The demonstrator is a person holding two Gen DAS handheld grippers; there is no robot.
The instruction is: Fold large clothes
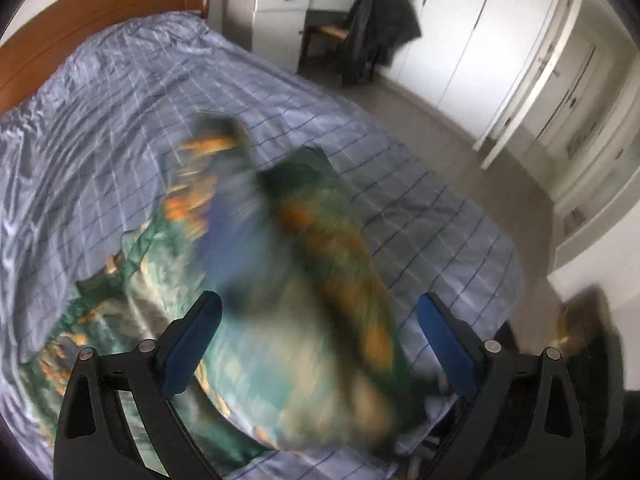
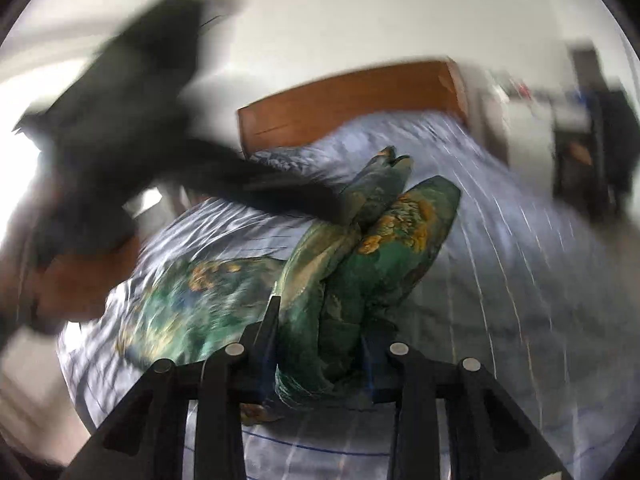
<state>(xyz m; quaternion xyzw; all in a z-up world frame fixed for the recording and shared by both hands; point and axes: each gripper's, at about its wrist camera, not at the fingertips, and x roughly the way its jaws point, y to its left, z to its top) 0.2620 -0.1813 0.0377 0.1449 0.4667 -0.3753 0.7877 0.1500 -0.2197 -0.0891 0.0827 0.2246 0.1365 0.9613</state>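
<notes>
A large green garment with orange and pale print lies crumpled on the bed's blue checked cover, heavily blurred in the left wrist view. My left gripper hovers above it, its blue-padded fingers wide apart and holding nothing. In the right wrist view my right gripper is shut on a bunched fold of the garment, which stands up out of the jaws while the rest trails left over the cover. A dark blurred sleeve sweeps in from the upper left towards the raised fold.
A wooden headboard closes the bed's far end. Beyond the bed stand a grey desk with drawers, a chair draped with a dark jacket and white wardrobe doors. Grey floor runs along the bed's right side.
</notes>
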